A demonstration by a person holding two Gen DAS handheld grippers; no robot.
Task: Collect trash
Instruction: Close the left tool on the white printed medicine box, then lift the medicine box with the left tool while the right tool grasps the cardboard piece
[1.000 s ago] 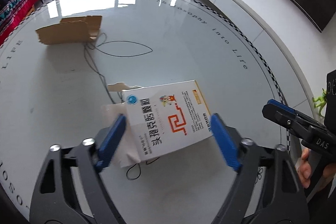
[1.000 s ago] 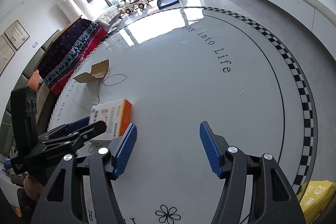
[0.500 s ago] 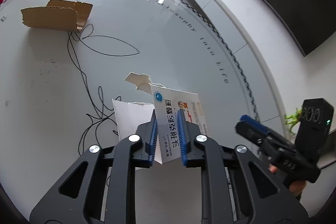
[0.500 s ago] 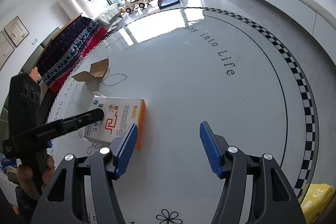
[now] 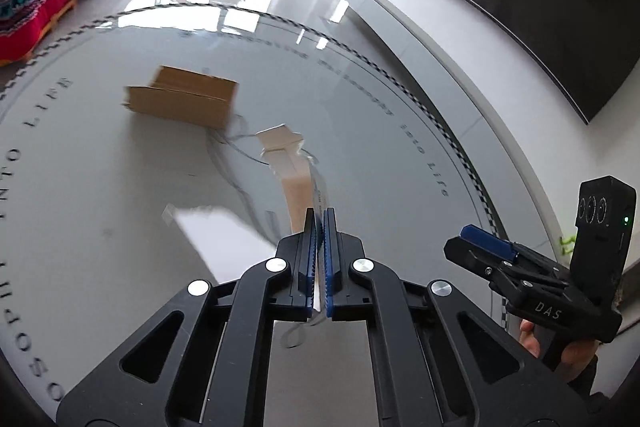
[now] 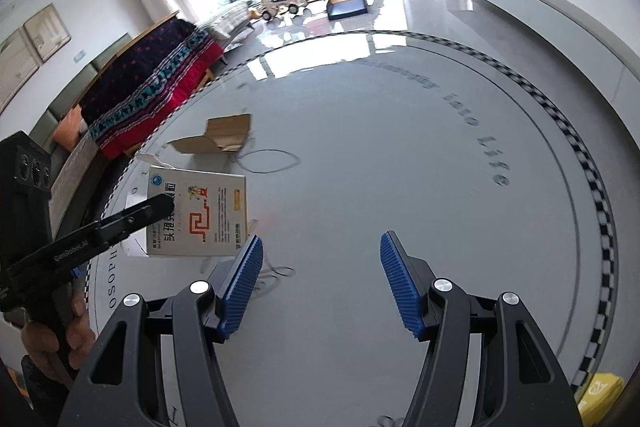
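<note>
My left gripper (image 5: 319,223) is shut on a flattened white and orange medicine box (image 5: 296,183), seen edge-on, held above the round white table (image 5: 120,187). In the right wrist view the same box (image 6: 200,213) shows its printed face, lifted at the table's left side in the left gripper (image 6: 160,205). My right gripper (image 6: 320,263) is open and empty over the table's near middle. It also shows in the left wrist view (image 5: 480,239) at the right. A torn brown cardboard box (image 5: 180,103) lies farther back on the table.
A thin black wire (image 6: 268,161) loops on the table beside the cardboard (image 6: 216,139). A white paper sheet (image 5: 216,231) lies below the held box. A yellow bag (image 6: 600,393) sits past the table's right edge. A sofa with a red and dark blanket (image 6: 152,87) stands to the left.
My left gripper has closed fully on the medicine box, squashing it flat, and lifted it off the table. The right gripper has stayed open and hardly moved.
</note>
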